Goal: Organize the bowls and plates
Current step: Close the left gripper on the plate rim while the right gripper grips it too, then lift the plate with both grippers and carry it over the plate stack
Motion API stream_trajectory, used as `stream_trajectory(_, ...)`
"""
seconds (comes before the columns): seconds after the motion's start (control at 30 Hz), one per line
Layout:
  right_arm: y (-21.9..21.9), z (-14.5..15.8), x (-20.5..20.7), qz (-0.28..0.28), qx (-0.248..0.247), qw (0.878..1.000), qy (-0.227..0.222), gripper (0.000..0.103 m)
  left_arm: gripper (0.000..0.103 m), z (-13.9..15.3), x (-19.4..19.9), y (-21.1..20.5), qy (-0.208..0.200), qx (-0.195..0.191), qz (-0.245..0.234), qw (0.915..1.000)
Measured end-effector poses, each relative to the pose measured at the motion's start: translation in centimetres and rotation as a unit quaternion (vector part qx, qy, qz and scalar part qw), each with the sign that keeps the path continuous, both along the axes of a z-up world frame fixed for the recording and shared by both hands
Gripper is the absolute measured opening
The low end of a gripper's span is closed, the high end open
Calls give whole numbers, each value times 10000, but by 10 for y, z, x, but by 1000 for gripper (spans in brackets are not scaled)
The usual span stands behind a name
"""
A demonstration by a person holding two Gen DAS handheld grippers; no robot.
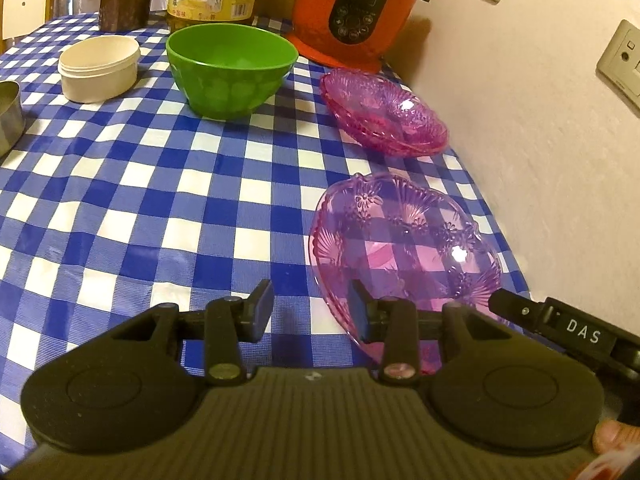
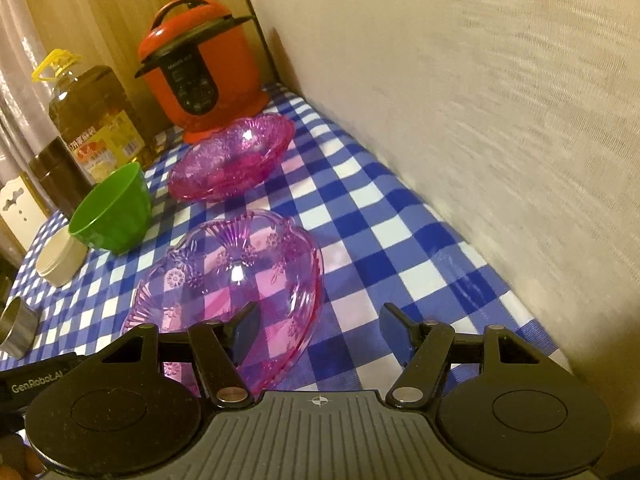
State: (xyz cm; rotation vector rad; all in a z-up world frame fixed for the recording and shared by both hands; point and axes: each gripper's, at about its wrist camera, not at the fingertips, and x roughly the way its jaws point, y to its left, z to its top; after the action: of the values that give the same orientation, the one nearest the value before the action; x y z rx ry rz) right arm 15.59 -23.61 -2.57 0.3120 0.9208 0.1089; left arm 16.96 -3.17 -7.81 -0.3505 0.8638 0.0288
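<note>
- Cream tub (image 1: 98, 67) sits furthest left of the near pink plate (image 1: 404, 256), with the green bowl (image 1: 230, 70) next along, both well apart from it on the checked cloth (image 1: 140, 208).
- Behind the near pink plate, toward the orange cooker (image 1: 352, 12), lies the far pink dish (image 1: 386, 114); it looks like two nested, though I can't be sure through the clear plastic.
- My left gripper (image 1: 312, 312) has its fingers apart, straddling the plate's left rim: one pad outside on the cloth side, the other over the plate. Nothing is clamped yet.
- My right gripper (image 2: 320, 330) stands wider, fingers apart and empty, its left pad over the plate's right rim (image 2: 308, 320), the other over bare cloth.
- To do this well, I'd seat each rim deep between the pads before closing, squeeze gently because thin plastic flexes, then lift level with both hands and carry it onto the far pink dish, clear of the wall (image 1: 540, 140) to the plate's right.
</note>
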Motion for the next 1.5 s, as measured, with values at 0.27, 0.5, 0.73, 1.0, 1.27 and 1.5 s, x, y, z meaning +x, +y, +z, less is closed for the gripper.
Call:
stream_trajectory(0.27, -1, -7, 3, -60, 175, 9997, 135, 57, 36, -8, 6, 1, 69, -30, 35, 10000)
stream_trajectory(0.5, 1, -11, 6, -30, 225, 9996, 191, 45, 31, -14, 11, -2, 122, -123, 80, 9998)
stream_trajectory(0.73, 3, -14, 6, 2, 227, 9995, 224, 36, 20, -15, 14, -4, 92, -176, 95, 9998)
stream_trajectory(1.0, 6, -16, 8, 34, 256, 9993, 262, 20, 11, -16, 16, -6, 51, -192, 1, 9998)
stream_trajectory(1.27, 7, -15, 8, 42, 308, 9992, 257, 12, 11, -15, 15, -6, 51, -176, -39, 9998)
stream_trajectory(1.5, 7, -13, 7, 64, 325, 9992, 205, 12, 11, -11, 13, -3, 21, -185, -39, 9998)
